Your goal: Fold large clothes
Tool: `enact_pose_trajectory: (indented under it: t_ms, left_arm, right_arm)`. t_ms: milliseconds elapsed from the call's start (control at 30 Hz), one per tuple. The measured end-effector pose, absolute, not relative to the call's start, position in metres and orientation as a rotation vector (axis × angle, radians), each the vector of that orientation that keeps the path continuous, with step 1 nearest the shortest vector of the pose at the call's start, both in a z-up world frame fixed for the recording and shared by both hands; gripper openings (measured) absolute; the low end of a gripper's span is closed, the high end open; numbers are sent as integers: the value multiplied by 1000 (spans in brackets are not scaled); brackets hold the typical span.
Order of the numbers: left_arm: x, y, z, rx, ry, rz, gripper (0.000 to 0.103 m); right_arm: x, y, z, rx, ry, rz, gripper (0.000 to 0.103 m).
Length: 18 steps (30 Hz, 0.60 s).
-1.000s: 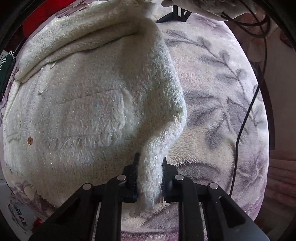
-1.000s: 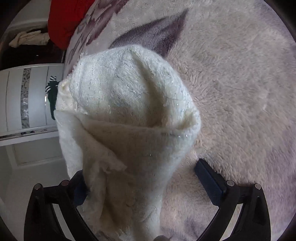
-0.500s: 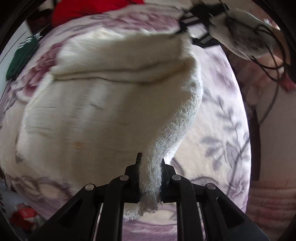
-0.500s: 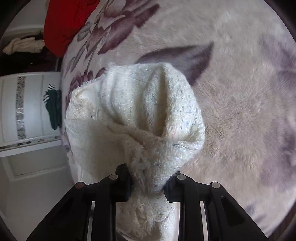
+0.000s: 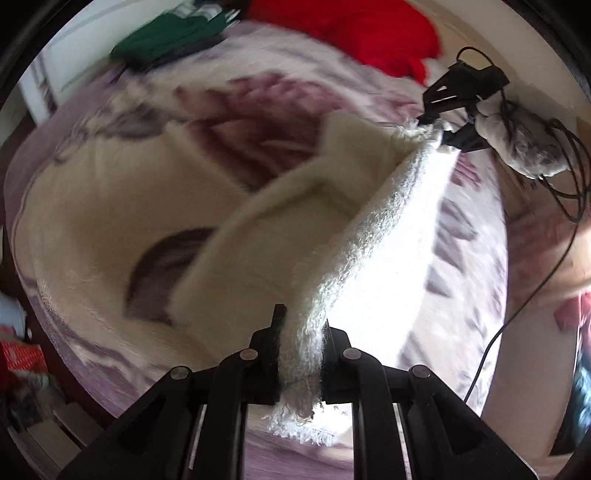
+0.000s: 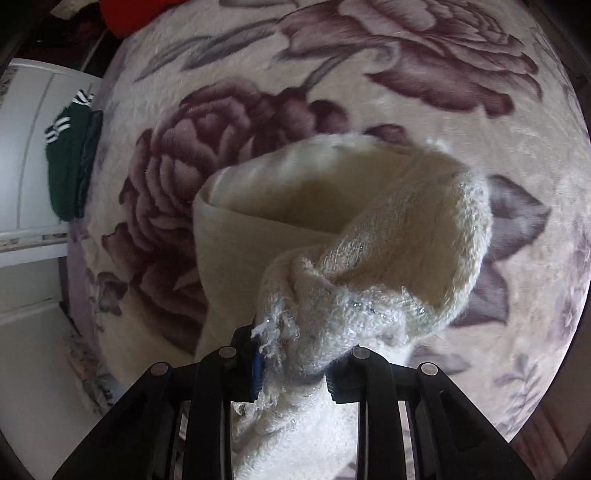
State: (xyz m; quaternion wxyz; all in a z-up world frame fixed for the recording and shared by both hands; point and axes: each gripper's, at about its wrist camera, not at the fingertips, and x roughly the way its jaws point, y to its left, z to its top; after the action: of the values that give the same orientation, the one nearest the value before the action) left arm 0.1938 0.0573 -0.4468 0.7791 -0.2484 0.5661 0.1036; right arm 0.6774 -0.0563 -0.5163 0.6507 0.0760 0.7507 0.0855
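The left gripper point(image 5: 300, 343) has its jaws clamped on the edge of the cream fuzzy garment point(image 5: 266, 236). The right gripper point(image 6: 293, 363) has its jaws clamped on another bunched edge of it. Beyond the jaws the cloth hangs stretched above the floral blanket point(image 6: 424, 55). Farther off lie red clothes point(image 5: 369, 29) and a green garment point(image 5: 166, 37).

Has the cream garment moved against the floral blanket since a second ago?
Yes. The cream garment, then lying flat, is lifted off the floral blanket, pinched between left gripper and right gripper.
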Motion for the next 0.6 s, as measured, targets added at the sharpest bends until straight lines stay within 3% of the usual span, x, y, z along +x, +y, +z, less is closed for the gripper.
enact_pose_trajectory:
  t_ms: [300, 333, 367, 400, 433, 467, 500, 533, 600]
  left_arm:
    - [183, 144, -558, -720, 1331, 222, 13]
    - [182, 148, -562, -748, 1338, 218, 16]
    - [178, 155, -566, -817, 1335, 202, 17]
    - [174, 161, -565, -875, 1334, 182, 20]
    - [171, 166, -564, -907, 1338, 173, 24]
    - [169, 175, -562, -940, 1344, 168, 27]
    - [164, 182, -557, -957, 1358, 176, 44]
    - [159, 189, -549, -962, 1358, 183, 53]
    - [158, 205, -531, -970, 1337, 181, 54]
  right_arm:
    - [677, 65, -607, -28, 1748, 5, 27]
    - [679, 68, -610, -25, 1751, -7, 32]
    - [680, 70, -612, 0, 1764, 0, 46]
    - [682, 72, -610, 32, 1781, 39, 53]
    - [684, 71, -604, 81, 1789, 92, 71]
    - [685, 67, -595, 157, 1789, 162, 78]
    - [685, 58, -582, 235, 1778, 221, 78]
    - [684, 45, -568, 315, 1757, 264, 78]
    - [682, 11, -539, 468, 1692, 350, 77]
